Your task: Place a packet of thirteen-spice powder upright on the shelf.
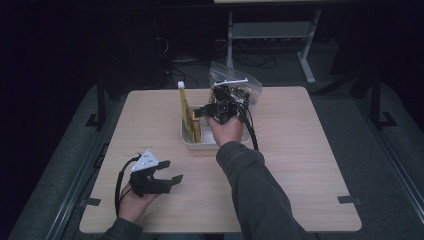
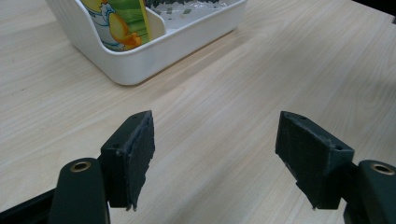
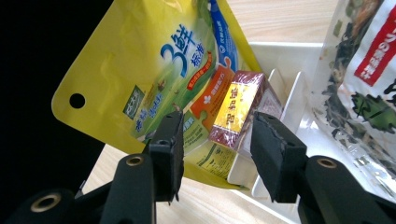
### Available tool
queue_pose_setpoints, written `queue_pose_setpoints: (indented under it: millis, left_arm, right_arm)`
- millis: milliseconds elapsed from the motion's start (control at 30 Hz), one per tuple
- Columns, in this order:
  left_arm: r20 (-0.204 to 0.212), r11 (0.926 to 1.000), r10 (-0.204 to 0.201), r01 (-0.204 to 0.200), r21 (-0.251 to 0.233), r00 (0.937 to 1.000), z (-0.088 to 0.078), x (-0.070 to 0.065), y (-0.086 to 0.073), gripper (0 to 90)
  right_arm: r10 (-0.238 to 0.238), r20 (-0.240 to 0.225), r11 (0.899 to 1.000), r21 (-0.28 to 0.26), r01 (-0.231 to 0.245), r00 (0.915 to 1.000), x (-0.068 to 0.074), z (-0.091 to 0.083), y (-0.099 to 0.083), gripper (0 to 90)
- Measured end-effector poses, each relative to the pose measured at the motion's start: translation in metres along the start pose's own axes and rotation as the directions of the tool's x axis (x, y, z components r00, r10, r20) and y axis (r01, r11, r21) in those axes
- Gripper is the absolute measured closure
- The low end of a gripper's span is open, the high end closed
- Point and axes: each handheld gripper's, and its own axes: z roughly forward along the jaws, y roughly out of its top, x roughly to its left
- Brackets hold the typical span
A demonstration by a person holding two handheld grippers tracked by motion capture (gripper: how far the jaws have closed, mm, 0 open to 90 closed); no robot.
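I see the white plastic divided bin holding a tall yellow pouch, a small red-and-gold box and a clear dried-food bag, my right gripper spread before the box, my left gripper spread over bare table.

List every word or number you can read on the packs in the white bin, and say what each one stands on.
"3" with the character "鲜": yellow pouch, large blue print.
Yellow box: red Chinese characters, too blurred to read surely.
Clear bag: white characters on a red label, too blurred.
Small print on the yellow pouch: too small.
White bin: no text.
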Motion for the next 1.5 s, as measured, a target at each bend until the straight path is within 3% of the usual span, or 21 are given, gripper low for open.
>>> queue_pose_setpoints:
  millis: [667, 1500]
  left_arm:
    - [-0.01, 1.0, -0.004, 0.004, 0.002, 0.9999, -0.002, 0.001, -0.002, 26.9]
    - [-0.011, 0.9999, -0.01, 0.01, 0.008, 0.9999, -0.003, 0.002, -0.003, 25.7]
  right_arm:
    - [0.016, -0.068, 1.0, 0.005, -0.016, 0.9975, -0.015, -0.007, -0.01, 43.9]
    - [0.021, -0.123, 1.0, 0.017, -0.019, 0.9921, -0.034, -0.022, -0.025, 40.2]
